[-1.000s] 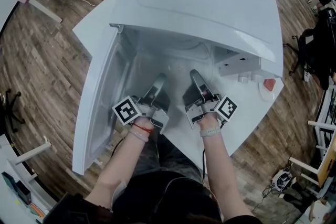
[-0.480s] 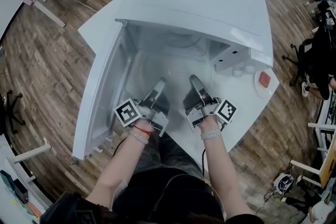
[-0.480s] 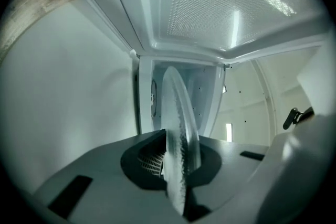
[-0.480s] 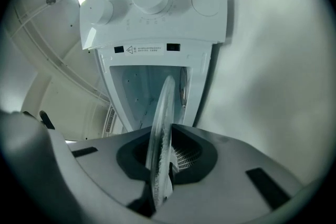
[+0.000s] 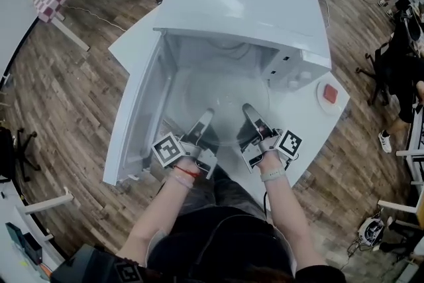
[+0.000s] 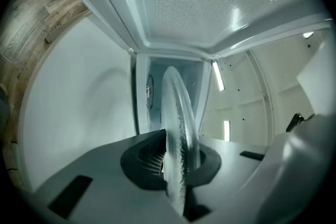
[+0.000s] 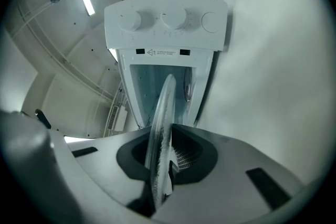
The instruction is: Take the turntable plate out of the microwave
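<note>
Glass turntable plate point(image 5: 222, 93) lies in the microwave point(image 5: 252, 6) mouth. The left tool point(image 5: 203, 121) clamps its rim at 7 o'clock, the right tool point(image 5: 252, 116) at 5 o'clock. Best to draw both back evenly, keeping the plate level.

We see the clear glass turntable plate point(image 5: 222, 99), round, gripped at its near rim by our left gripper point(image 5: 206, 117) and right gripper point(image 5: 249, 112), reaching ahead of both into the open white microwave point(image 5: 245, 3).
</note>
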`<move>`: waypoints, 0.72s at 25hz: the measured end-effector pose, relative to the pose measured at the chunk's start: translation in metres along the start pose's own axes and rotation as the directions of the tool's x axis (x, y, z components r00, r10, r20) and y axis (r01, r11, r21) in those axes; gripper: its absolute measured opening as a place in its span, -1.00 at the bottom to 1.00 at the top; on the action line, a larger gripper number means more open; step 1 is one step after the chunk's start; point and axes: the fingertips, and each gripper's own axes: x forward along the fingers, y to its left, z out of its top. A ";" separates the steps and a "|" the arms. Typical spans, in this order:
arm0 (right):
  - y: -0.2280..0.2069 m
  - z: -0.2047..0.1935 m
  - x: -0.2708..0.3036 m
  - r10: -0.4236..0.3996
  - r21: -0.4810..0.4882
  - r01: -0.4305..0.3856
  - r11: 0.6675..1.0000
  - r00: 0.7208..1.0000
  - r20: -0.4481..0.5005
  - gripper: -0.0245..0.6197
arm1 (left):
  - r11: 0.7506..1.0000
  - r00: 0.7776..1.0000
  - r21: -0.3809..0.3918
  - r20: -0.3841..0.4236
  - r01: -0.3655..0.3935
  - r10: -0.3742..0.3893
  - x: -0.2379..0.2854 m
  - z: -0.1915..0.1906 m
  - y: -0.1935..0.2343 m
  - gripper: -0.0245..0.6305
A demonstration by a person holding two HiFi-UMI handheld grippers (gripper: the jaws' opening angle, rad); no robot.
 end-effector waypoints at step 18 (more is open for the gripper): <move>0.031 -0.039 -0.058 -0.009 0.017 0.006 1.000 0.991 0.136 -0.79 | 1.000 0.987 -0.008 -0.158 -0.015 0.014 -0.040 -0.033 -0.029 -0.83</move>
